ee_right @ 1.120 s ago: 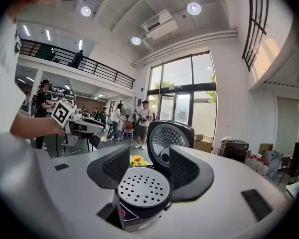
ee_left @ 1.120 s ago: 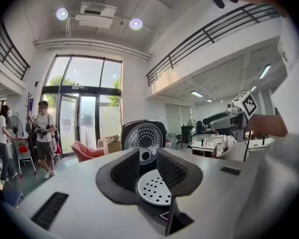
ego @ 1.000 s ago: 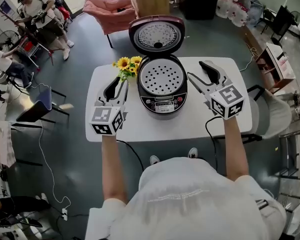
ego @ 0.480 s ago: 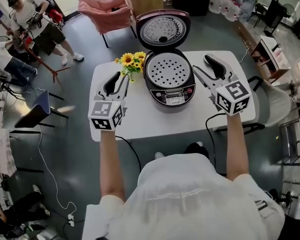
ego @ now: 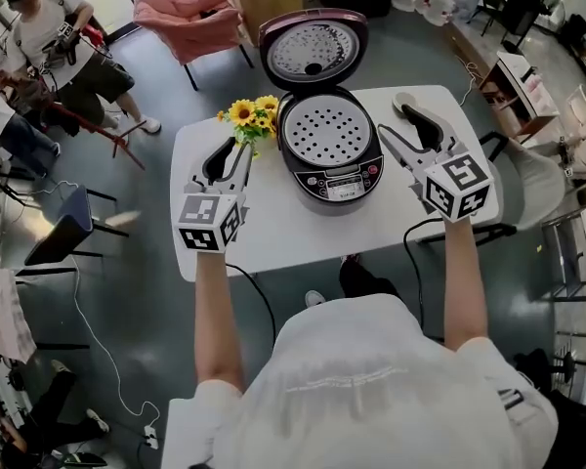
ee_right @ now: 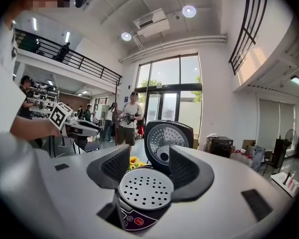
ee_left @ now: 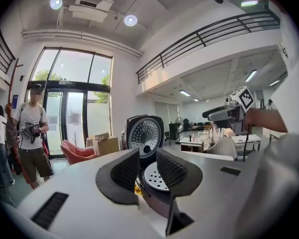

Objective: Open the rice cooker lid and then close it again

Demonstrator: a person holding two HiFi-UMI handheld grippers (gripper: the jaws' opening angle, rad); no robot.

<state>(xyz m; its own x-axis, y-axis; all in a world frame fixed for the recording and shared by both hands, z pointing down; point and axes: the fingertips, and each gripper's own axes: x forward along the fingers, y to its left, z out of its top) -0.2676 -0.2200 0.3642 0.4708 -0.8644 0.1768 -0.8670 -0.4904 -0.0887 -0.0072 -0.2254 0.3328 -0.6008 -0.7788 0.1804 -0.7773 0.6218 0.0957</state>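
At head-view centre the lid stands raised; gripper views show left tool narrowly, right tool widely parted, both empty.

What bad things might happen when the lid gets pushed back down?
1. The sunflowers stand right beside the rice cooker, close to the left gripper. A swing toward the lid might knock them over.
2. Neither gripper holds the cooker, so a hard push on the upright lid might slide it on the table.
3. The right gripper is open beside the cooker. A dropping lid might pinch its fingers.
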